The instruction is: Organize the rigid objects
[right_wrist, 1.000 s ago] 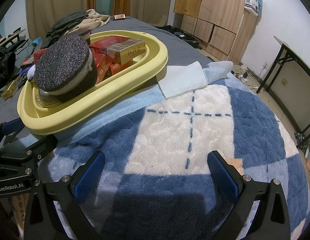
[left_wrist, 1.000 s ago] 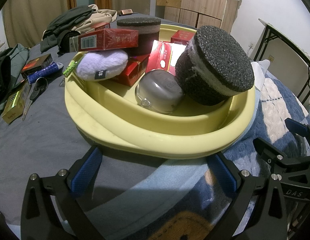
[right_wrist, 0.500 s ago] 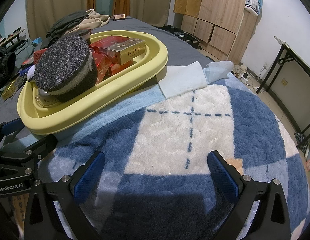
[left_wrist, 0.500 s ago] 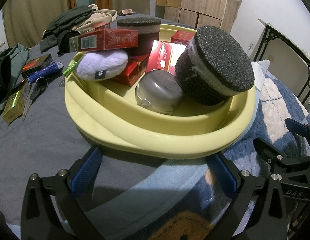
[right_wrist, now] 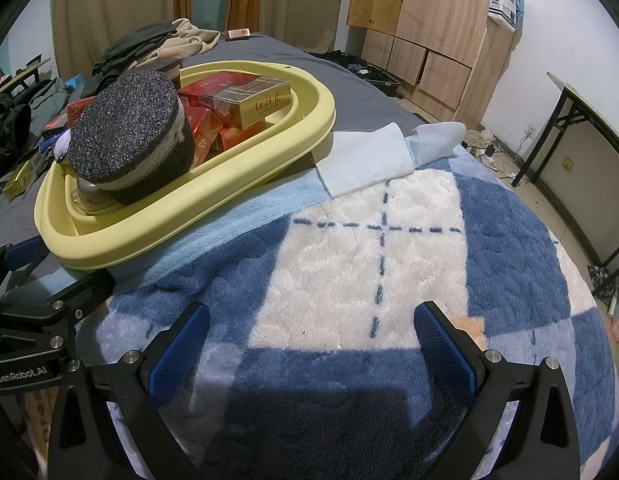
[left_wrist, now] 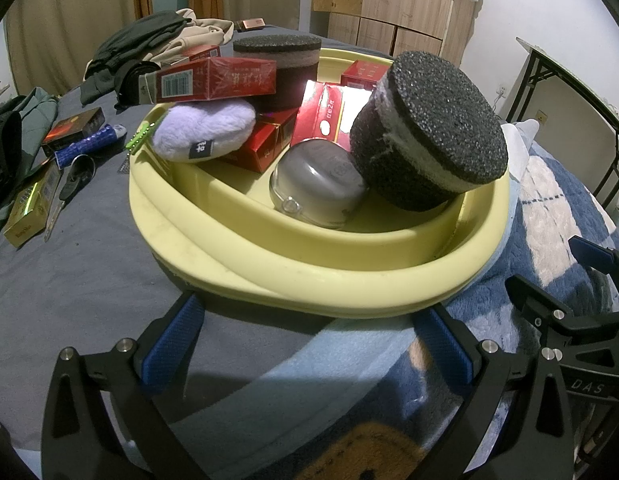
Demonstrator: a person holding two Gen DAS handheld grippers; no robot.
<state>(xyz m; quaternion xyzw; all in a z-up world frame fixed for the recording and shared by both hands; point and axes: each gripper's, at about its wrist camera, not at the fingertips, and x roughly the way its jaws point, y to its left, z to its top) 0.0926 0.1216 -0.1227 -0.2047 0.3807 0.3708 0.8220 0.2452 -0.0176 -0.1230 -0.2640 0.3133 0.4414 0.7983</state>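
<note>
Both grippers, left gripper (left_wrist: 305, 344) and right gripper (right_wrist: 309, 344), gape empty; overfilled yellow basin (left_wrist: 349, 284) looks precarious, tilted foam disc (left_wrist: 429, 136) could roll out if nudged.

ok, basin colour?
Pale yellow basin; shows best in the left wrist view.

Wooden wardrobe (right_wrist: 437, 36) with lower drawers against the far wall, ahead and right of the fingers. Beige curtains (right_wrist: 113, 4) ahead-left. White wall (right_wrist: 557, 60) to the right; black-framed table (right_wrist: 581, 120) beneath it. Cables on tiled floor (right_wrist: 497, 156). Plastic bag (right_wrist: 505, 2) hangs on wardrobe.
</note>
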